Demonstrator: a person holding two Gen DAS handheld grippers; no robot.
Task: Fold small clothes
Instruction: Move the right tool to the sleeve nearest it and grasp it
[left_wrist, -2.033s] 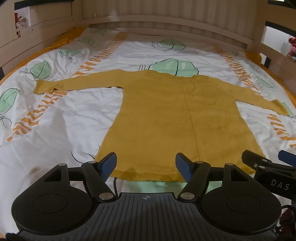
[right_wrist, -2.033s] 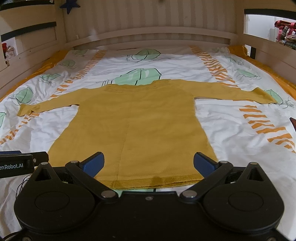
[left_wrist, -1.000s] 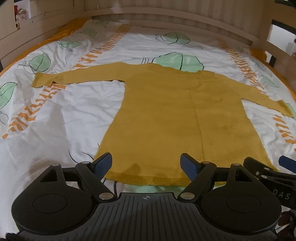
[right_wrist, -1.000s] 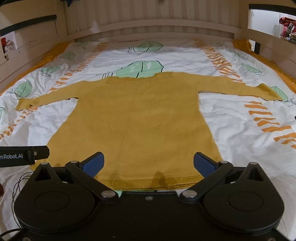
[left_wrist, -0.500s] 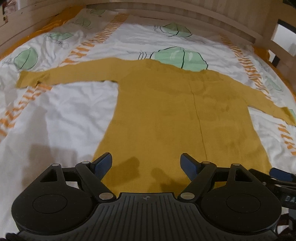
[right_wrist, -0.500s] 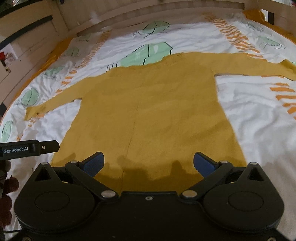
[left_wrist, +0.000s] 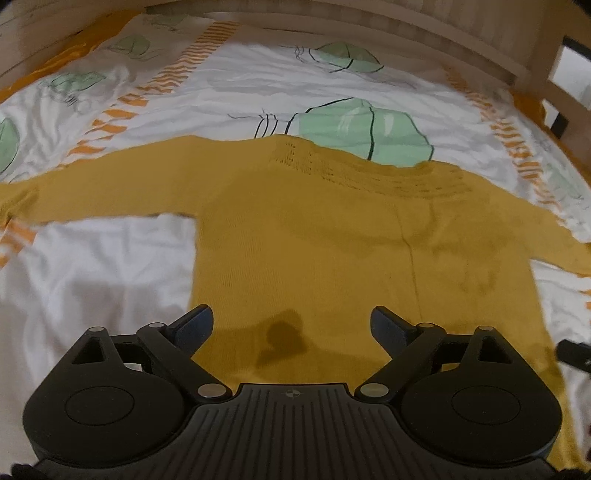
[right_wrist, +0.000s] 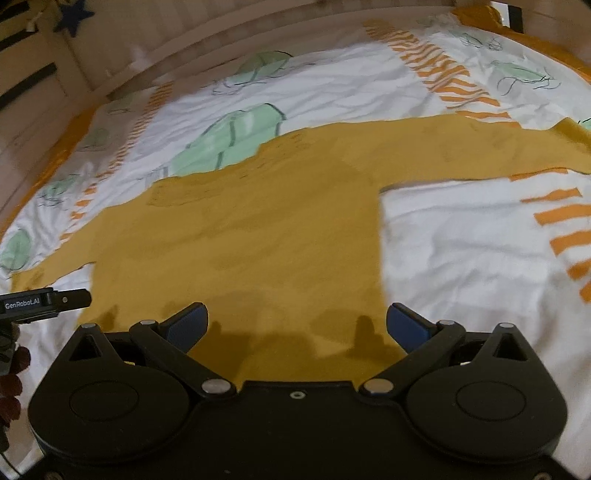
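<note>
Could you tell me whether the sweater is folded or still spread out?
Spread flat: the sweater lies on the bed, both sleeves outstretched, no folds.

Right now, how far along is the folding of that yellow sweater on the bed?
Done: the yellow sweater lies spread flat on the bedsheet, both sleeves out to the sides. In hand: nothing; the left gripper and right gripper hover open over its lower body. Left: every fold, since no sleeve or hem is turned over yet.
</note>
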